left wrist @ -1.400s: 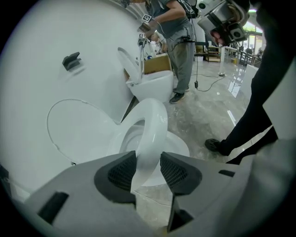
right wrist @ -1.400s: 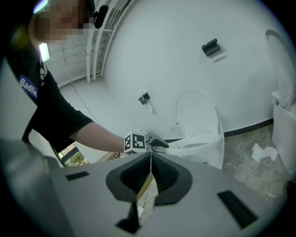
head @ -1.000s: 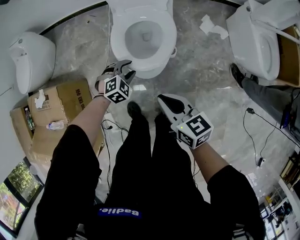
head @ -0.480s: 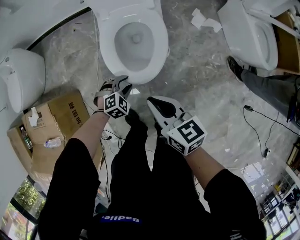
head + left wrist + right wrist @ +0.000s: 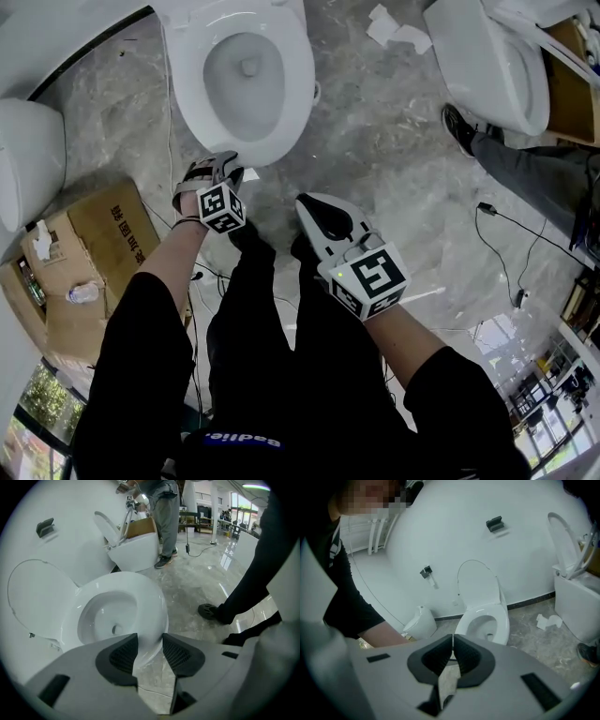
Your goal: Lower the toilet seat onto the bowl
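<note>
A white toilet bowl (image 5: 244, 75) stands on the grey marble floor at the top of the head view. Its seat (image 5: 35, 602) stands raised against the white wall, also seen as a thin upright ring, the seat (image 5: 479, 584). My left gripper (image 5: 228, 161) hovers just in front of the bowl's front rim, open and holding nothing; the bowl (image 5: 117, 616) shows beyond my left gripper (image 5: 150, 644). My right gripper (image 5: 307, 203) hangs lower, over my legs, away from the toilet. My right gripper (image 5: 452, 648) is shut with nothing in it.
A second toilet (image 5: 492, 61) stands at the upper right, with a person's shoe and leg (image 5: 464, 131) beside it. Cardboard boxes (image 5: 89, 239) and a white fixture (image 5: 23, 150) lie at the left. Tissue (image 5: 394, 28) and cables (image 5: 511, 239) lie on the floor.
The head view has swung, so the toilet has drifted left and up in the picture. Both grippers keep about the same places before the bowl; their jaws have not changed.
</note>
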Demonstrator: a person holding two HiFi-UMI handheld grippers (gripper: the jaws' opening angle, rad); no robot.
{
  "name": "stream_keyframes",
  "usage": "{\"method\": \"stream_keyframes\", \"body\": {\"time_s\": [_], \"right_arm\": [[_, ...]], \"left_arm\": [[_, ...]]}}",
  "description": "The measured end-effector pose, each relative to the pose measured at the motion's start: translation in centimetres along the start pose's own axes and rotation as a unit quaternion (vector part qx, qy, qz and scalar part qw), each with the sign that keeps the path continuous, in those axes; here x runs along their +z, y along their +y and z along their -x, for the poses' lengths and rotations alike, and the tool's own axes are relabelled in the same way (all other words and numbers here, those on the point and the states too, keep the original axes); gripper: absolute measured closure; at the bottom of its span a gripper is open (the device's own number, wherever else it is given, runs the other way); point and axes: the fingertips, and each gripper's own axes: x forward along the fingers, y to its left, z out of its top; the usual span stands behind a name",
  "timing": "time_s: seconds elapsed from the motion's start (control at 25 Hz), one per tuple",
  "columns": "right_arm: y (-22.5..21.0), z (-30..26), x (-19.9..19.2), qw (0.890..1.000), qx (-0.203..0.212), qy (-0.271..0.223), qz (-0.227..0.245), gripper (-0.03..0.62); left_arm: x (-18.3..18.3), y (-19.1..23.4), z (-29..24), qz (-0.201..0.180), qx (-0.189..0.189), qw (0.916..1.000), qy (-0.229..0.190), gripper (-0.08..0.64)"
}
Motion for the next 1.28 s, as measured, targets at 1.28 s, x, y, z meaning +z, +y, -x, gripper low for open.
{"method": "stream_keyframes", "body": {"time_s": [1.28], "right_arm": [[5.9,4.3,3.9,0.999,0.047,0.018,0.020,0.563]], "left_arm": [[4.5,2.0,9.0,0.089,0.000,0.9960,-0.011,0.422]]}}
